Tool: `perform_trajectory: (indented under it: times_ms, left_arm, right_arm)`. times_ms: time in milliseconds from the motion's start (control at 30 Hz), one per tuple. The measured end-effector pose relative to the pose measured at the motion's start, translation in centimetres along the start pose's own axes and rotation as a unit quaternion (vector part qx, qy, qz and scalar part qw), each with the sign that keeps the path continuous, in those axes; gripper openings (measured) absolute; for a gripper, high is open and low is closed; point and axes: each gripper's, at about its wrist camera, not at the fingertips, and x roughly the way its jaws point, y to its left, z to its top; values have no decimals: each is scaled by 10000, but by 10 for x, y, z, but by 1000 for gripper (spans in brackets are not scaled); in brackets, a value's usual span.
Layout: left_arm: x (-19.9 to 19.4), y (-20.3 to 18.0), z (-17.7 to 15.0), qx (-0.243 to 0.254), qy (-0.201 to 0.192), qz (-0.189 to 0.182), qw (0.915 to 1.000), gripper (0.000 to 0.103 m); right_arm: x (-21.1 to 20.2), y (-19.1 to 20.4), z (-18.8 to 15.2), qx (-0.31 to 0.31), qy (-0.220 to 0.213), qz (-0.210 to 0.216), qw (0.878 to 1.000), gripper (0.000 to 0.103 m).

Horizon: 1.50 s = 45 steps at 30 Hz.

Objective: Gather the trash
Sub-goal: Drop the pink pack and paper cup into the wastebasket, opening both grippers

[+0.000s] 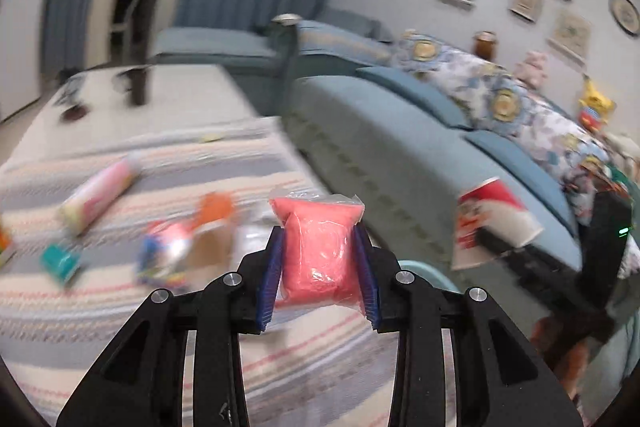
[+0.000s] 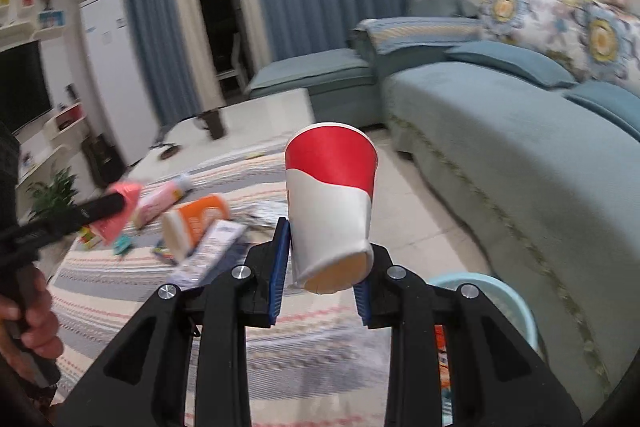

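Note:
My left gripper (image 1: 318, 247) is shut on a pink plastic bag (image 1: 318, 251) and holds it above the striped rug (image 1: 120, 307). My right gripper (image 2: 326, 251) is shut on a red and white paper cup (image 2: 330, 203), held with its rim toward the camera. The cup also shows at the right of the left wrist view (image 1: 490, 223). The left gripper with the pink bag shows at the left of the right wrist view (image 2: 120, 207). A light blue bin (image 2: 492, 295) sits on the floor just below and right of the right gripper; its rim shows in the left wrist view (image 1: 424, 271).
Loose trash lies on the rug: a pink tube (image 1: 100, 193), an orange cup (image 2: 196, 223), a teal item (image 1: 60, 263) and wrappers (image 1: 168, 255). A blue sofa (image 2: 500, 147) runs along the right. A white low table (image 2: 248, 115) stands behind the rug.

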Motion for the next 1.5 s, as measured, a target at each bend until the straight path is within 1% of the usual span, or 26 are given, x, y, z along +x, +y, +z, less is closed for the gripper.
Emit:
perform_trajectory:
  times_ms: [67,167,267,300,400,533,667,700,733,800,867,900,933,1000,1133,1267,1400,1500]
  left_arm:
    - [18,-31,5,133,93,-264,9995,33]
    - [48,-73,2,367,267,-531,9976,33]
    - [80,-101,-9,409,587,-849,9938,33]
    - [92,-107,-13,405,691,-924,9925,33]
    - [129,-123,-27,376,1041,-1121,9875,33]
    - [166,-138,-49,402,1475,-1175,9812,33]
    - [189,-141,-66,358,1813,-1127,9763,35]
    - [193,-142,-71,367,1872,-1086,9756,39]
    - [195,-143,-73,379,1897,-1066,9753,44]
    - [195,-141,-77,411,1901,-1028,9755,47]
    - [194,-139,-79,400,1910,-1024,9754,55]
    - [193,-138,-79,388,1897,-1013,9758,60]
    - [192,-136,-80,385,1888,-1000,9762,60]
    - [190,-130,-80,365,1893,-976,9764,60]
    - [183,-123,-78,336,1895,-951,9767,60]
    - [168,-112,-78,373,1835,-899,9782,60]
    - [142,-94,-70,311,1642,-799,9827,60]
    - [117,-76,-58,212,1402,-698,9874,60]
  right_arm:
    - [-2,-28,-2,236,79,-214,9995,26]
    - [0,-65,-11,521,279,-531,9968,26]
    - [7,-99,-26,801,538,-783,9922,26]
    - [10,-112,-33,927,661,-871,9897,26]
    - [18,-134,-51,1123,897,-1002,9845,26]
    - [37,-160,-77,1359,1374,-1166,9742,27]
    - [53,-175,-95,1553,1702,-1253,9650,28]
    - [56,-178,-100,1604,1746,-1281,9630,28]
    - [58,-180,-102,1639,1784,-1285,9617,28]
    - [61,-185,-108,1722,1843,-1274,9592,28]
    - [64,-189,-114,1762,1905,-1294,9571,31]
    - [65,-190,-114,1778,1921,-1318,9561,45]
    - [65,-190,-115,1813,1916,-1374,9547,57]
    - [62,-188,-115,1823,1852,-1391,9556,57]
    - [60,-184,-116,1792,1858,-1358,9565,57]
    - [57,-170,-113,1625,1872,-1292,9601,57]
    - [46,-139,-97,1271,1667,-1253,9697,57]
    - [35,-108,-76,977,1405,-1086,9792,57]
